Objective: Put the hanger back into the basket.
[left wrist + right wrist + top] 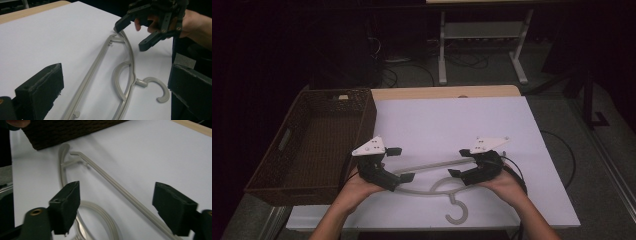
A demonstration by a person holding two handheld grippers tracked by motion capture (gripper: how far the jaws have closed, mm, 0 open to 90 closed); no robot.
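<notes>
A pale grey plastic hanger (432,165) lies flat on the white table top (452,120), its hook (457,212) pointing toward the person. My left gripper (401,164) is open at the hanger's left end, one jaw on each side of it. In the left gripper view the hanger (95,65) runs away between my wide-apart jaws (115,95), and the right gripper (135,36) hangs open over its far end. My right gripper (457,163) is open at the right end. In the right gripper view the hanger's bar (117,186) passes between its jaws (120,207).
A dark brown wicker basket (294,192) stands along the table's left side; its corner (62,132) also appears in the right gripper view. A wooden table edge (442,92) runs along the back. Cables and a white table frame (442,50) lie on the floor beyond.
</notes>
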